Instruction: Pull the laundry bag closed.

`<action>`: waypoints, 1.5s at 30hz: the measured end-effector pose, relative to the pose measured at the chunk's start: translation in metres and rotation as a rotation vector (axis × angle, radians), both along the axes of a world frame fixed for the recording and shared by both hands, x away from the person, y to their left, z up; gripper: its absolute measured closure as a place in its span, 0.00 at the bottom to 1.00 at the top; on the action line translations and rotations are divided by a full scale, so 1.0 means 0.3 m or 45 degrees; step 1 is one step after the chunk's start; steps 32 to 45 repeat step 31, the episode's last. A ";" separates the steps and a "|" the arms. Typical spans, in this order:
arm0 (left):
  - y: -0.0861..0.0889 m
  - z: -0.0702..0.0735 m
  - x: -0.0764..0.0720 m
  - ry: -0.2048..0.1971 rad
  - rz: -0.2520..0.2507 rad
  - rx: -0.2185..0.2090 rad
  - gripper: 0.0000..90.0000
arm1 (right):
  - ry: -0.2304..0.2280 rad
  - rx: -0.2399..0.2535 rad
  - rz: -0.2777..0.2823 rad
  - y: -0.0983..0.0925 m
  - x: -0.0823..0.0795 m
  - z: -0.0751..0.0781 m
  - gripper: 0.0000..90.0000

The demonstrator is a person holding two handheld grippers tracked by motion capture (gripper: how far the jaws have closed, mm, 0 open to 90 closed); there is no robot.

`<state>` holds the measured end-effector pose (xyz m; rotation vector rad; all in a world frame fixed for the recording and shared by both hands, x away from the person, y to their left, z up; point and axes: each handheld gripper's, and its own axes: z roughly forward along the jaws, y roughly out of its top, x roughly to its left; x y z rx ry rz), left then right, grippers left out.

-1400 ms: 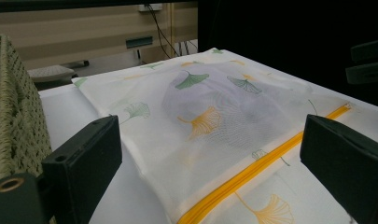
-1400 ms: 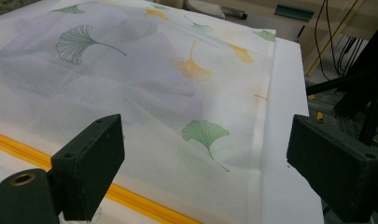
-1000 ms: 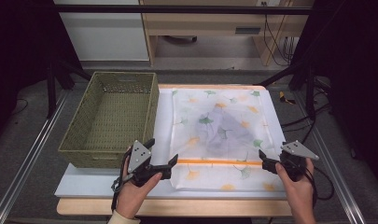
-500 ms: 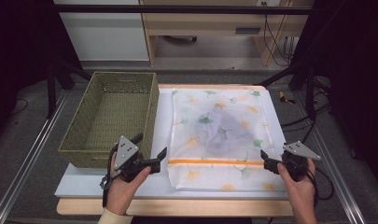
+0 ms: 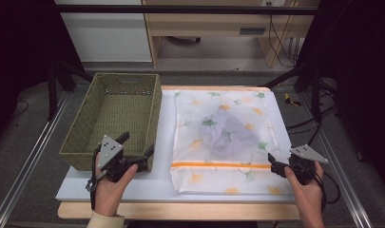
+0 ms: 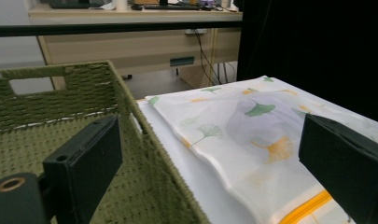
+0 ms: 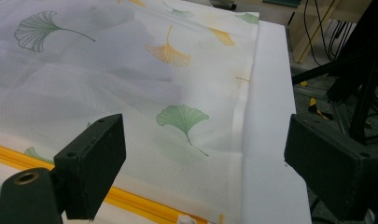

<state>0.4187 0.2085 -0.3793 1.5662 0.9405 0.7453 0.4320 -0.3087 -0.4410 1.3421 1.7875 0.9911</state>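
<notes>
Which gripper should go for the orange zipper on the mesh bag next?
Right, probably. The right gripper sits open at the zipper's right end, at the mesh bag's edge. The left gripper, also open, is by the green basket, apart from the bag.

The left gripper (image 5: 135, 153) pulls away to the left from the mesh laundry bag (image 5: 226, 137), quitting the near-left end of the orange zip (image 5: 221, 166) where it sat a second ago; it now hovers over the near-right corner of the green woven basket (image 5: 111, 118), jaws wide apart, one over the basket and one over the bag's edge in the left gripper view. The right gripper (image 5: 276, 166) eases slightly outward at the zip's right end, jaws spread across the bag's right edge (image 7: 245, 116).
</notes>
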 end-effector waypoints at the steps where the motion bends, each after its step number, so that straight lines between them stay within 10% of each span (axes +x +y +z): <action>1: 0.006 0.000 0.001 0.000 0.006 0.001 0.07 | -0.003 -0.001 0.000 -0.002 0.000 -0.001 0.14; 28: 0.167 -0.011 0.029 0.063 0.202 0.066 0.07 | 0.095 0.052 -0.036 -0.042 0.009 -0.036 0.19; 45: 0.170 -0.013 0.032 0.069 0.210 0.088 0.07 | 0.117 0.059 -0.029 -0.040 0.013 -0.044 0.19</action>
